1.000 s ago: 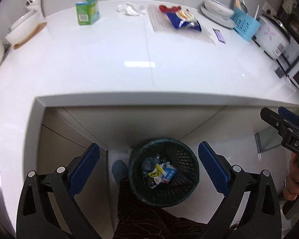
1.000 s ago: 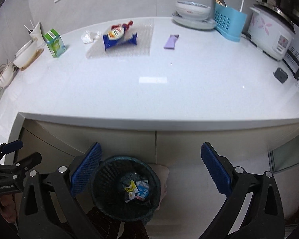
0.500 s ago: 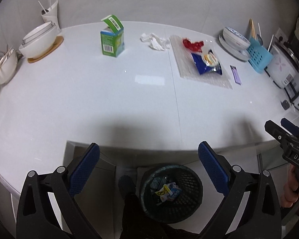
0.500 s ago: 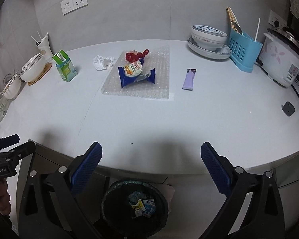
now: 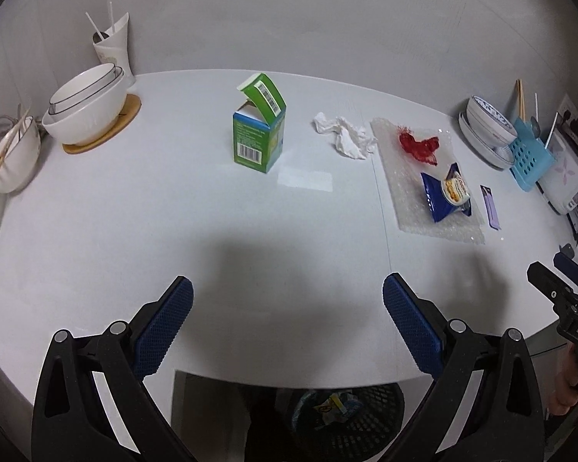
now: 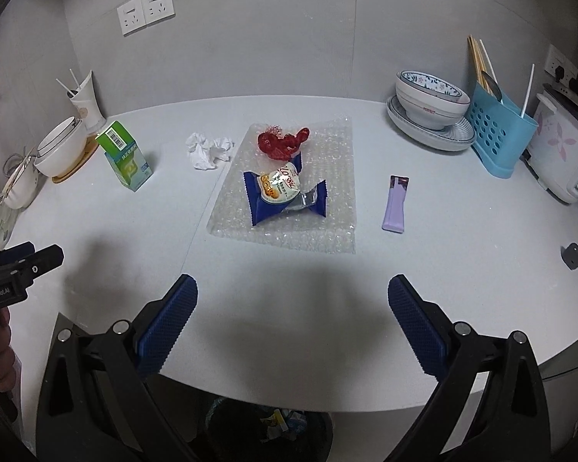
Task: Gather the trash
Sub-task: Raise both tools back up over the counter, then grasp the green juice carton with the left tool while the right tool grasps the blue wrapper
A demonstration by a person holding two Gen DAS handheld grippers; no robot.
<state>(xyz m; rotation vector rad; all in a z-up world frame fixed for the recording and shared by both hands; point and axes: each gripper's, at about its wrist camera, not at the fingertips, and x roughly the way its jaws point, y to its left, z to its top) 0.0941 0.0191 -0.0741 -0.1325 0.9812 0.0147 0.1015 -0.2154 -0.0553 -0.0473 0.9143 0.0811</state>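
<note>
On the white counter (image 5: 173, 211) stand an opened green carton (image 5: 259, 131) (image 6: 125, 156), a crumpled white tissue (image 5: 345, 134) (image 6: 209, 149), a red net scrap (image 5: 419, 146) (image 6: 283, 142) and a blue snack wrapper (image 5: 447, 192) (image 6: 283, 192), the last two on a bubble-wrap sheet (image 6: 327, 231). A purple sachet (image 6: 395, 203) (image 5: 490, 208) lies to the right. My left gripper (image 5: 288, 327) and right gripper (image 6: 293, 325) hang open and empty over the near counter edge. Below it a black mesh bin (image 5: 346, 419) (image 6: 269, 431) holds wrappers.
Stacked white bowls (image 5: 86, 107) on a wooden coaster and a cup with straws (image 5: 113, 48) sit at the back left. A patterned bowl on a plate (image 6: 429, 111), a blue utensil basket (image 6: 499, 138) and a rice cooker (image 6: 562, 154) fill the right side.
Both grippers have risen from beside the bin under the counter to above the counter's near edge. The view now faces the tabletop trash. Both stay open.
</note>
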